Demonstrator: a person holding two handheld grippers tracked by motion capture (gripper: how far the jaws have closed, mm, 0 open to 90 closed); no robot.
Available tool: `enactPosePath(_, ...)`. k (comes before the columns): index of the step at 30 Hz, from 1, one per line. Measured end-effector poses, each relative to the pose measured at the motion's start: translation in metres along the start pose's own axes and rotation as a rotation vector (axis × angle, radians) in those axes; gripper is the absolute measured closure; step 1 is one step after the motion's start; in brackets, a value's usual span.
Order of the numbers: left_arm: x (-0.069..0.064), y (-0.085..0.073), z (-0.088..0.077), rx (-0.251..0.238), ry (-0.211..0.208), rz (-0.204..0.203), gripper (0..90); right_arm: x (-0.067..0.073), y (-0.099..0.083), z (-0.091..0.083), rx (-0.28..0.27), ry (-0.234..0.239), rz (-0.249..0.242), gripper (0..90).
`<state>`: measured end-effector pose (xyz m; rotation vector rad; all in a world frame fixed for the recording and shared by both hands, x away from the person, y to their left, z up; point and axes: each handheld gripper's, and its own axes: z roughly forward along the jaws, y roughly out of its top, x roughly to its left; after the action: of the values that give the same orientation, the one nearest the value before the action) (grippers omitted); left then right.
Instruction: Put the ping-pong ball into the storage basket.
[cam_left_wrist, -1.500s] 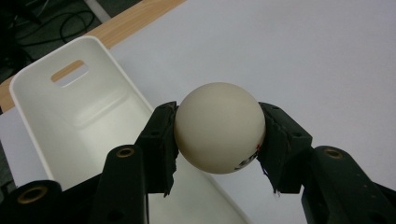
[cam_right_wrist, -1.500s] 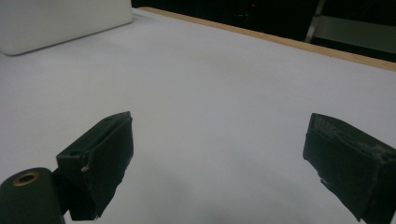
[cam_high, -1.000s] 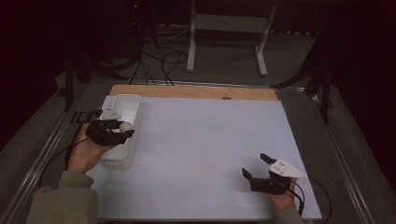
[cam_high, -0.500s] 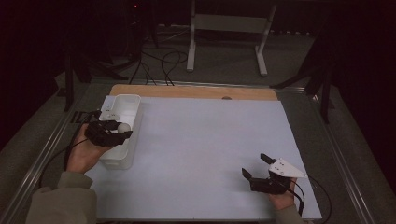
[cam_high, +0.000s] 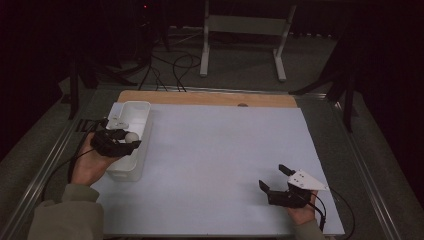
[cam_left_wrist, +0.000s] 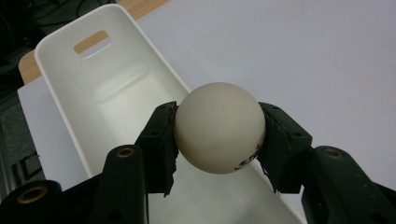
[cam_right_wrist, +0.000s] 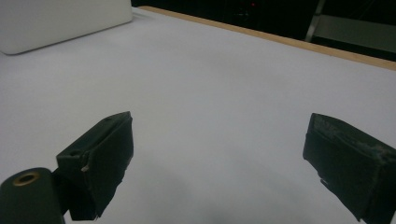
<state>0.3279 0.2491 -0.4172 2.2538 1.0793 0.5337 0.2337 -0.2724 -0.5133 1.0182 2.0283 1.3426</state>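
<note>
The white ball (cam_left_wrist: 219, 127) sat clamped between the two black pads of the left gripper (cam_left_wrist: 218, 133), one pad on each side of its widest part, with a small printed mark low on its right. In the high view the ball (cam_high: 131, 136) hung above the long white bin (cam_high: 134, 112) at the left edge of the table, over the bin's near half and close to its right wall. The left gripper view showed the bin's floor (cam_left_wrist: 135, 100) directly beneath and beyond the ball, running lengthwise away from the jaws toward the handle slot at the far end. So the drop, as I judged it, was straight down: the ball was already over the bin's floor, and opening the jaws should suffice.

The right gripper (cam_high: 276, 180) rested well apart near the table's right front corner, jaws spread wide and empty over the bare white mat (cam_right_wrist: 224, 88); the left hand (cam_high: 90, 162) was plainly the one placed for this.
</note>
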Motion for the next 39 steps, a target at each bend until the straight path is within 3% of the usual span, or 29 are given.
enactPosePath(20,0.008,-0.007,-0.004,0.014,0.024,-0.022,51.4,0.000,0.000,0.001,0.001,0.002,0.000,8.3)
enactPosePath(39,0.015,-0.017,0.003,0.054,0.041,-0.043,51.3,0.000,0.000,0.000,0.001,0.001,0.000,8.3)
